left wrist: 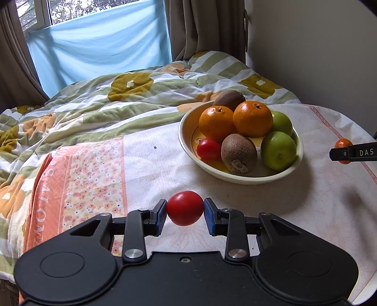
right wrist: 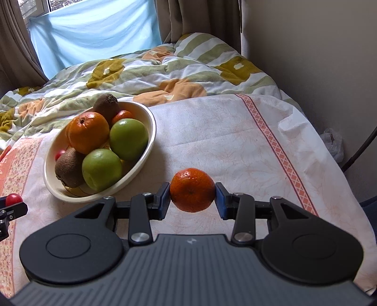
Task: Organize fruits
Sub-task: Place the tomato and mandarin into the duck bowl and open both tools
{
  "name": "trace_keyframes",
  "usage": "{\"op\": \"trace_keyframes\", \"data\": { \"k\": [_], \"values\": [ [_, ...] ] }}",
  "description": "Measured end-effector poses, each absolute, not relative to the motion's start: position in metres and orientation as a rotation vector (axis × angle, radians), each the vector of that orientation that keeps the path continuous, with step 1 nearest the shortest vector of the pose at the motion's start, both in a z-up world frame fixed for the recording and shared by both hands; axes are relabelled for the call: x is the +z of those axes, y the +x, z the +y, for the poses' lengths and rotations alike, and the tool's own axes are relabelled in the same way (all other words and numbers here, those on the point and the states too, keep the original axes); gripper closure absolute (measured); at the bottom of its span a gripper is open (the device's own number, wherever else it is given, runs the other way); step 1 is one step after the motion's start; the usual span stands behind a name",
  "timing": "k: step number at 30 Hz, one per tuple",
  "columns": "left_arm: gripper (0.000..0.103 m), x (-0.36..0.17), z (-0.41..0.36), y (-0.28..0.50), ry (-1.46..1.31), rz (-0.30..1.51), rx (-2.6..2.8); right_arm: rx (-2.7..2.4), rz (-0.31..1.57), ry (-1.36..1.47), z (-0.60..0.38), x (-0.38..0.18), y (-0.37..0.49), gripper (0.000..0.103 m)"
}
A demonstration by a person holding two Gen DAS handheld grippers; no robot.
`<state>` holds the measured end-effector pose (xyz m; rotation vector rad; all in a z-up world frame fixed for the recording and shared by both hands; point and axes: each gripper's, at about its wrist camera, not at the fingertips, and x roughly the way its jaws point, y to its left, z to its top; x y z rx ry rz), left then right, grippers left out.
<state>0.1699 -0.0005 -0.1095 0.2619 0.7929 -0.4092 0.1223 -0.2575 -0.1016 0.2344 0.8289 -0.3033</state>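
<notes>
While your left gripper (left wrist: 185, 209) clamps the red tomato (left wrist: 185, 208) and your right gripper (right wrist: 192, 191) the mandarin (right wrist: 192, 189), bowl (right wrist: 150, 131) at ten o'clock is heaped; careless drops could roll off.

Soft daylight came in through the window (left wrist: 35, 14) at the top left. The bowl (left wrist: 186, 131) threw a faint shadow on the cloth (left wrist: 318, 188). Both pictures looked sharp, but bent round near the edges, with dark corners.
</notes>
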Motion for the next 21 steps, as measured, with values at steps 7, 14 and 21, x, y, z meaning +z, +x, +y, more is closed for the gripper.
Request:
{"op": "trace_keyframes", "data": {
  "k": [7,14,21],
  "values": [
    [0.066,-0.07,0.002,0.168,0.247,0.737,-0.421,-0.264,0.794,0.224,-0.24,-0.059,0.121,0.048],
    [0.066,-0.034,0.0,0.171,0.229,0.672,-0.433,-0.209,0.756,0.214,-0.225,-0.019,0.128,0.048],
    [0.066,-0.027,-0.009,0.189,0.217,0.651,-0.431,-0.158,0.737,0.2,-0.222,-0.004,0.148,0.048]
  ]
}}
